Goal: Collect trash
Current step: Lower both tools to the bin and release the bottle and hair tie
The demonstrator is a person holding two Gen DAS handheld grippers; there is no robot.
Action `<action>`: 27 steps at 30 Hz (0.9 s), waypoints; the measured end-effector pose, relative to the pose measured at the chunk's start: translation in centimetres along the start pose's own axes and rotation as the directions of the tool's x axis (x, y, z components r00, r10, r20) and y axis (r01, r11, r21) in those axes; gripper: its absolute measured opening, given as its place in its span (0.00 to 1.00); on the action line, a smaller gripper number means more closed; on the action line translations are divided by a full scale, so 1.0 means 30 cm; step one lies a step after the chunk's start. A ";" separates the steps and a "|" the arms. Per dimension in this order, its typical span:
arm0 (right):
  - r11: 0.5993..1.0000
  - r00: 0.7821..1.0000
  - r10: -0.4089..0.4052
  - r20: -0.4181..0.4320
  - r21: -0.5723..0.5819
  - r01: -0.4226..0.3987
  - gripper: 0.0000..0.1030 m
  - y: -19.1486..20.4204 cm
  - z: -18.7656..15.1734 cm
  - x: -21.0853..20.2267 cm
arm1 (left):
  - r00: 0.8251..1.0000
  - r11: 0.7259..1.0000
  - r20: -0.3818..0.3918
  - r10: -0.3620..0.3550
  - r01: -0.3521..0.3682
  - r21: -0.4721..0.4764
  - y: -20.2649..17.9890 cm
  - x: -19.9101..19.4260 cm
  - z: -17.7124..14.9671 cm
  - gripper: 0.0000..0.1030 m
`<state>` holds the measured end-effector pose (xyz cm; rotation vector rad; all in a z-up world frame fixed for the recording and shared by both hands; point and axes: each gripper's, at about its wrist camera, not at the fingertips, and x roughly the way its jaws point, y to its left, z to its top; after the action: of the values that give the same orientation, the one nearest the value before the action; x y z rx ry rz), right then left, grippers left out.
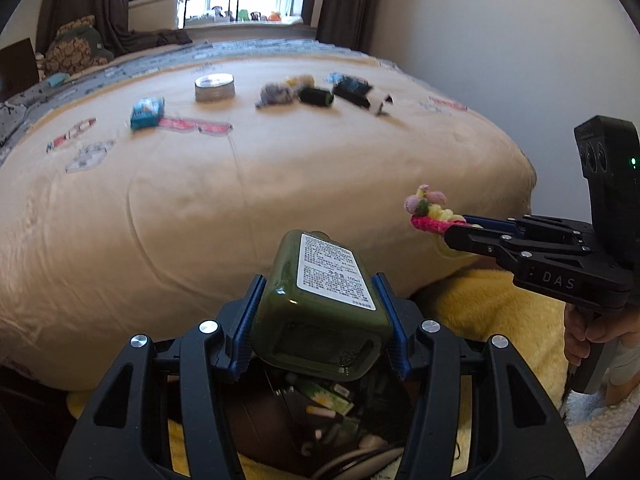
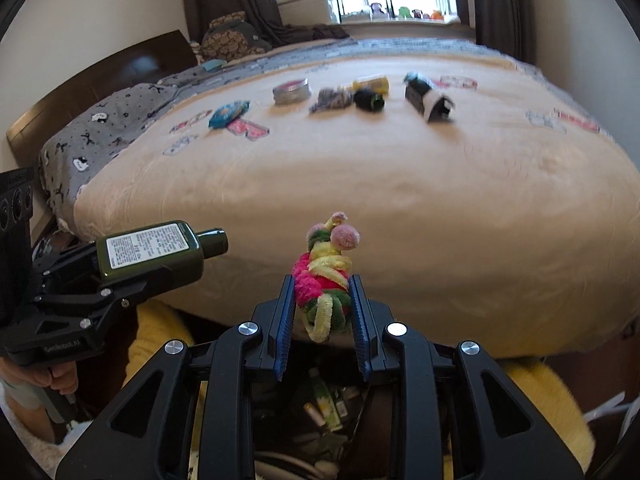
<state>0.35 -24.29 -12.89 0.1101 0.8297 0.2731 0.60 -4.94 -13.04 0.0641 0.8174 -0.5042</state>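
My left gripper [image 1: 320, 312] is shut on a dark green bottle [image 1: 320, 300] with a white label, held above a dark bin [image 1: 320, 412] with trash in it. It also shows in the right wrist view [image 2: 156, 250]. My right gripper [image 2: 322, 300] is shut on a pink, yellow and green pipe-cleaner bundle [image 2: 324, 276], also above the bin [image 2: 320, 404]. The bundle shows at the right in the left wrist view [image 1: 430, 210]. On the bed [image 1: 240, 184] lie a blue packet [image 1: 147, 113], a round tin [image 1: 215, 87], a grey wad [image 1: 276, 94], a black roll [image 1: 316, 97] and a black box [image 1: 352, 90].
A yellow fluffy blanket [image 1: 500, 312] lies below the bed's near edge around the bin. Grey patterned pillow [image 2: 108, 128] and dark headboard [image 2: 100, 80] at left. Window sill with small figures [image 2: 408, 12] at the back. White wall [image 1: 500, 40] on the right.
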 end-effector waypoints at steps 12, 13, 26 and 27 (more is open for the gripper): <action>0.998 0.970 -0.003 -0.243 0.059 0.018 0.27 0.013 -0.175 0.187 | 0.965 0.998 -0.264 -0.009 -0.009 -0.067 0.036 0.226 -0.224 0.49; 0.998 0.965 0.004 -0.261 0.068 0.014 0.27 0.013 -0.187 0.205 | 0.961 0.997 -0.278 -0.007 -0.015 -0.074 0.041 0.241 -0.233 0.49; 0.994 0.919 0.041 -0.391 0.112 0.004 0.29 0.025 -0.267 0.344 | 0.907 0.993 -0.420 -0.012 -0.037 -0.108 0.075 0.372 -0.320 0.50; 0.994 0.918 0.042 -0.393 0.112 0.002 0.29 0.024 -0.272 0.347 | 0.906 0.993 -0.423 -0.011 -0.039 -0.109 0.074 0.374 -0.319 0.50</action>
<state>0.85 -20.74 -25.64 0.1704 1.2486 0.2726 1.51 -5.20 -27.91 0.0747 1.2715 -0.4337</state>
